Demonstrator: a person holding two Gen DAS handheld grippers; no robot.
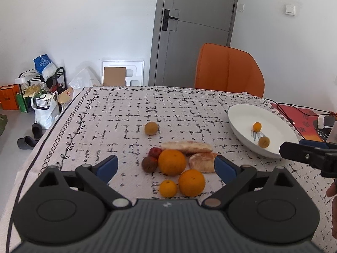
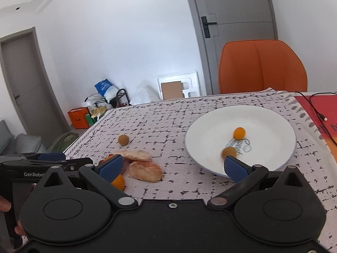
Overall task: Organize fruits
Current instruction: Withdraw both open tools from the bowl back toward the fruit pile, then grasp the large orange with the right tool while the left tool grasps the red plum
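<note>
A white plate (image 1: pixel 242 118) (image 2: pixel 273 124) holds a small orange fruit (image 1: pixel 257 126) (image 2: pixel 239 132) and a brownish fruit (image 1: pixel 264 141) (image 2: pixel 229 152). On the cloth lie two large oranges (image 1: pixel 172 162) (image 1: pixel 191 182), a small orange (image 1: pixel 167 188), two dark red fruits (image 1: pixel 149 164), two peeled pomelo pieces (image 1: pixel 187 146) (image 2: pixel 145 170) and a lone brownish fruit (image 1: pixel 151 128) (image 2: pixel 123 139). My left gripper (image 1: pixel 166 165) is open and empty, just before the pile. My right gripper (image 2: pixel 172 167) is open and empty, its right finger over the plate's near rim.
An orange chair (image 1: pixel 229 69) stands behind the table's far edge. A red mat with black cables (image 1: pixel 299 113) lies right of the plate. Bags and a rack (image 1: pixel 42 92) sit on the floor at the left. The right gripper also shows in the left wrist view (image 1: pixel 305 154).
</note>
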